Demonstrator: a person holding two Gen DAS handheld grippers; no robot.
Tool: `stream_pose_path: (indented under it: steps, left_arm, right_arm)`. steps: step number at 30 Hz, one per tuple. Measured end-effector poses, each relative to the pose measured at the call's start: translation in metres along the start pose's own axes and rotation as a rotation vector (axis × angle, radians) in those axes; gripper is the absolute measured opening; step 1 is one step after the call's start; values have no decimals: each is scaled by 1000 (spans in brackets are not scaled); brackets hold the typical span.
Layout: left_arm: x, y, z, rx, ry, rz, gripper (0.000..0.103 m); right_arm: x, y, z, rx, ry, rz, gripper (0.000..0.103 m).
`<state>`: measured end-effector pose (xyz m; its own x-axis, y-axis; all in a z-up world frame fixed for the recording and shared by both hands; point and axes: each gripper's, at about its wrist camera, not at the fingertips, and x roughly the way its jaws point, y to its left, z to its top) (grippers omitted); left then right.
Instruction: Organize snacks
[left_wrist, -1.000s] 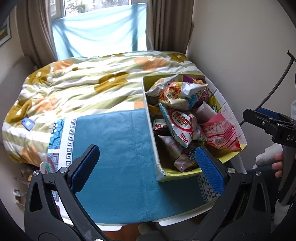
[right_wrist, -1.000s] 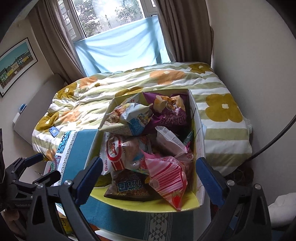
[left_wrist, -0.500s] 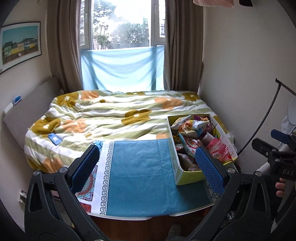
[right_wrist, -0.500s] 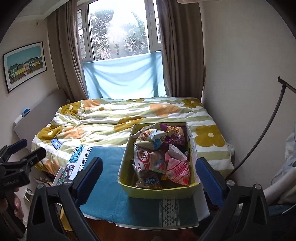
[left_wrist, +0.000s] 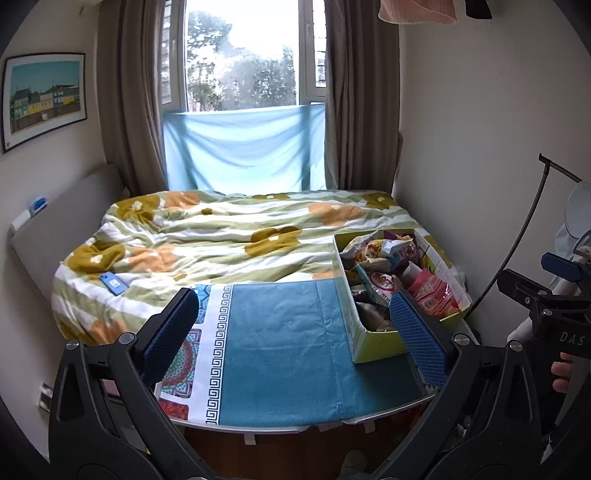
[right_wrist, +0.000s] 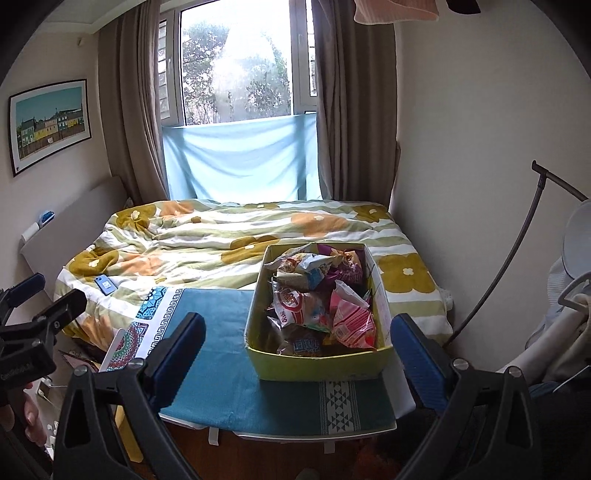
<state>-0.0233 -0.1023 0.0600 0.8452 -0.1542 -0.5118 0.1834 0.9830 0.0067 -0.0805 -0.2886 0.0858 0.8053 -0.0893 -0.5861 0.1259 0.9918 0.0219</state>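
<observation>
A yellow-green cardboard box (right_wrist: 317, 363) full of snack bags (right_wrist: 314, 295) stands at the right end of a small table with a teal cloth (right_wrist: 229, 369). It also shows in the left wrist view (left_wrist: 373, 347), with the snack bags (left_wrist: 391, 273) inside. My left gripper (left_wrist: 291, 332) is open and empty, held back from the table's near edge. My right gripper (right_wrist: 295, 347) is open and empty, held back in front of the box. Each gripper shows at the edge of the other's view.
A bed with a flowered duvet (left_wrist: 221, 236) lies behind the table, with a blue phone (left_wrist: 112, 283) on its left side. A wall stands close on the right (right_wrist: 480, 166). A lamp stand (right_wrist: 517, 251) leans at right. Window and curtains are beyond the bed.
Both grippers have pulled back and up from the box, so the whole table, bed and window now show. Both stay open and empty.
</observation>
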Motion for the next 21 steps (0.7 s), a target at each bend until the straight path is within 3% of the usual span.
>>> stream_pose_path:
  steps: [21]
  left_arm:
    - [0,4,0,-13,-5,9,103]
  right_arm:
    - [-1,7,2,-1,-10,-1,99]
